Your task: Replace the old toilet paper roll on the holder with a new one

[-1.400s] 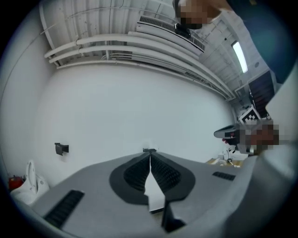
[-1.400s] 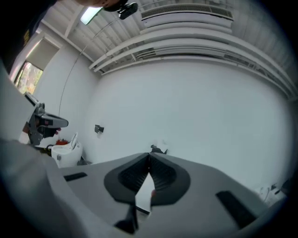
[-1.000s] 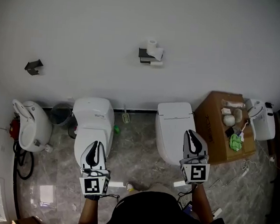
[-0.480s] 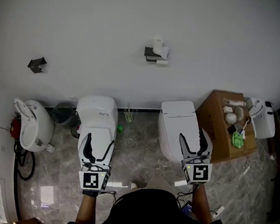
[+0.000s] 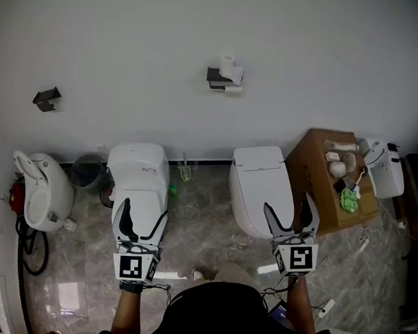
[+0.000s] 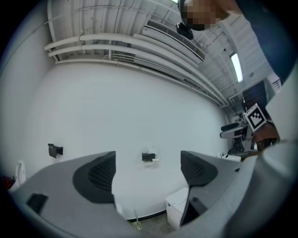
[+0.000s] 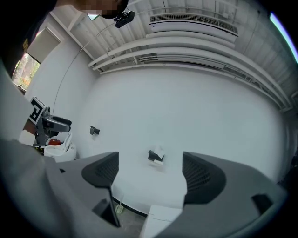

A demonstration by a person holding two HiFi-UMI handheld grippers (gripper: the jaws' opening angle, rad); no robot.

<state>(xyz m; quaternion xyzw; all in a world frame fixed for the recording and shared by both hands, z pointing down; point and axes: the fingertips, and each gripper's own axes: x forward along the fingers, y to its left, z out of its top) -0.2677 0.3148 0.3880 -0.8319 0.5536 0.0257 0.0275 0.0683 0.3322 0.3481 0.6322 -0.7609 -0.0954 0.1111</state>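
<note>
Quick look at my rig: I'm wearing a black top (image 5: 218, 313). Ahead of the top on my left is the left gripper (image 5: 143, 212), a white shell with black-edged curved jaws. At its back end is a cube (image 5: 134, 267) of black-and-white square markers, and a thin dark cable (image 5: 163, 289) loops between it and the top. Ahead of the top on my right, the right gripper (image 5: 290, 205) is the same build with its own marker cube (image 5: 295, 258). Up close the jaws are grey with dark mesh-textured pads (image 6: 99, 173). Both pairs have just been opening, nothing between them.
</note>
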